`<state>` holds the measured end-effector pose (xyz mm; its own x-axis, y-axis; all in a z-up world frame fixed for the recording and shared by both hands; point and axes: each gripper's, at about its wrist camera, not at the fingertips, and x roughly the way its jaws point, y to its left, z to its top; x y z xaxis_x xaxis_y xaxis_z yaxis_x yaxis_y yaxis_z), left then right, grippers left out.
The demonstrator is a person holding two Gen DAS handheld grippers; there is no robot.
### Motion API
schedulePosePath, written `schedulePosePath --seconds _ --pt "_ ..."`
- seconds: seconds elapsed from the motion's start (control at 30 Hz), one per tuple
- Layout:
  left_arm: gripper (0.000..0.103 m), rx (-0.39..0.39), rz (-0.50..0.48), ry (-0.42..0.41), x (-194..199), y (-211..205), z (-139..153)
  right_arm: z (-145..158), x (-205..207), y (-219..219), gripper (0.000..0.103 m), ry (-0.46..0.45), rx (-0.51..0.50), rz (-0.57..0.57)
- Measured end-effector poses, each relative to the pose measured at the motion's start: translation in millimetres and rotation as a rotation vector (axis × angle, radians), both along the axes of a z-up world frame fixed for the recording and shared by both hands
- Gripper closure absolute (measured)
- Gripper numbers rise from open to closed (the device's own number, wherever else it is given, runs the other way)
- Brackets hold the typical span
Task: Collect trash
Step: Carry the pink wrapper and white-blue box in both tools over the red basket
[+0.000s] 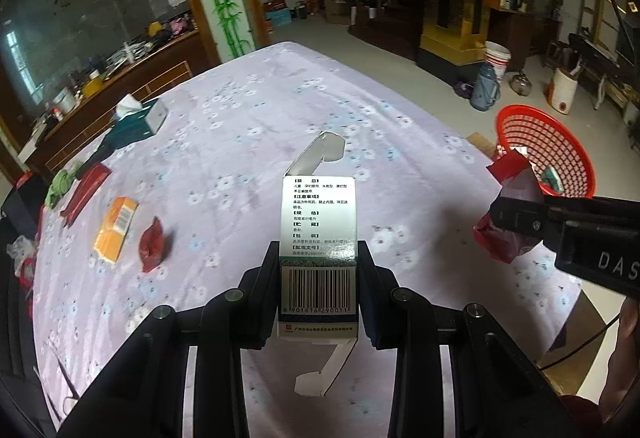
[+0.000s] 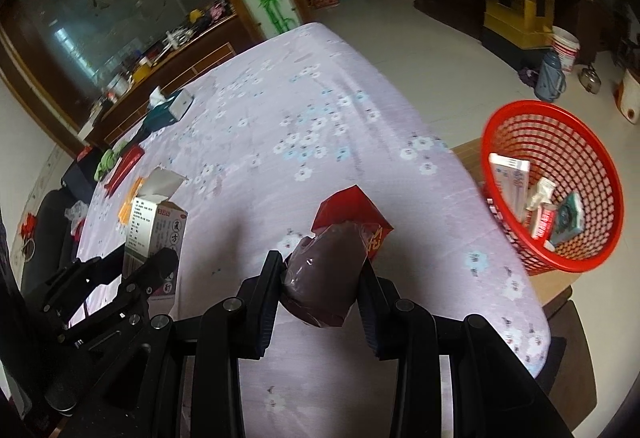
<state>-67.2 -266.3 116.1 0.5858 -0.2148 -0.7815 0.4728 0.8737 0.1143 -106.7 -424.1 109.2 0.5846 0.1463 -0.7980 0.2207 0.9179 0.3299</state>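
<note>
Clamped rectangular cardboard box (image 1: 319, 238), flaps open

left tongs (image 1: 319, 258) clamped, right tongs (image 2: 323, 270) clamped — both raised

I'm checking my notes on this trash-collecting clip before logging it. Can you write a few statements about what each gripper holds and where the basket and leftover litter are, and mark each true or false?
1. The left gripper is shut on a white medicine box whose top flap is open. True.
2. The right gripper is empty. False: it is shut on a red wrapper.
3. The red basket stands off the table's right edge and already holds several packages. True.
4. The orange box is inside the basket. False: it lies on the tablecloth, at the left.
5. A tissue box stands on the table's far left part. True.
</note>
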Motion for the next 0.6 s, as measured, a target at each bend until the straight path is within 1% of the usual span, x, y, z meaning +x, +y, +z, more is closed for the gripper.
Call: schedulePosePath --seconds 0.17,0.3,0.43,0.6 --pt "0.070 -0.024 -0.053 0.024 -3.9 -21.6 0.1 3.2 -14.2 -27.7 0.065 -0.007 0.008 -0.064" --pt "0.070 -0.045 -0.114 0.048 -6.3 -44.7 2.1 5.1 -24.1 -52.4 0.064 -0.012 0.018 -0.122" --pt "0.070 -0.092 -0.179 0.105 -3.4 -73.5 5.6 9.2 -35.5 -83.9 0.064 -0.021 0.028 -0.197" --pt "0.070 -0.125 -0.240 0.147 1.4 -108.1 10.3 14.0 -50.0 -122.2 0.064 -0.032 0.047 -0.274"
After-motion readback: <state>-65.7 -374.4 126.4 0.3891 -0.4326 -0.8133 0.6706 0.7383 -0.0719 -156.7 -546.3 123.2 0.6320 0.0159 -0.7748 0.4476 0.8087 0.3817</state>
